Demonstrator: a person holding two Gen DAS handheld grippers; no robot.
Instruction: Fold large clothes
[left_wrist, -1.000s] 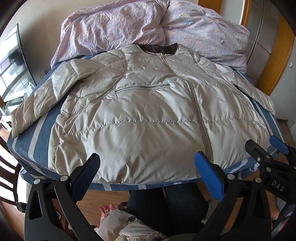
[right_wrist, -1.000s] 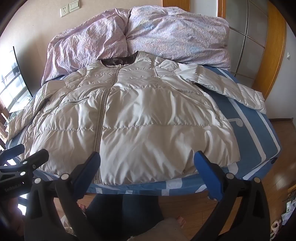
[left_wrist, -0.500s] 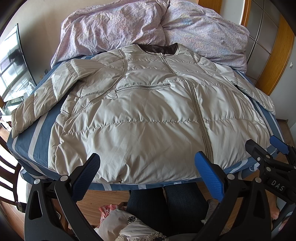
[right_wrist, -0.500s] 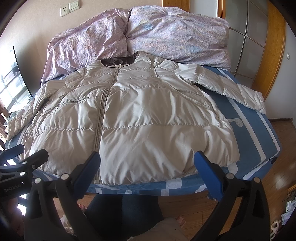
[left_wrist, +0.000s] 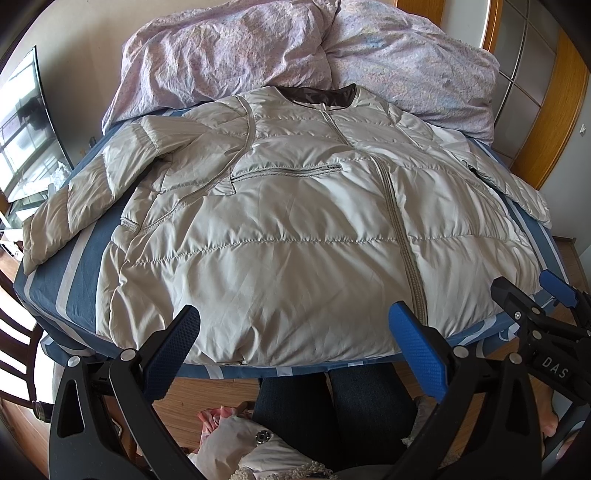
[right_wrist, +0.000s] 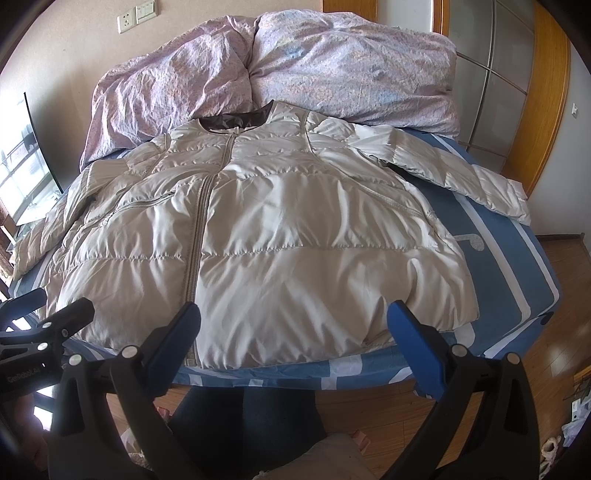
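On the bed (left_wrist: 77, 269), jacket (left_wrist: 295, 236) flat (zipped), left tongs (left_wrist: 295, 336), right tongs (right_wrist: 293, 334) spread, empty.

Home bedroom; bed (right_wrist: 517, 266) with blue striped sheet; rumpled lilac duvet (right_wrist: 295, 70) at its head; wood floor (right_wrist: 569, 273); wall sockets (right_wrist: 136, 16); wood-framed sliding doors (right_wrist: 491, 85).

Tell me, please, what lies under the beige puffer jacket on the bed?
The puffer jacket lies on a blue-and-white striped bedsheet. The sheet shows around the hem and sleeves; whatever sits beneath the jacket's body is covered.
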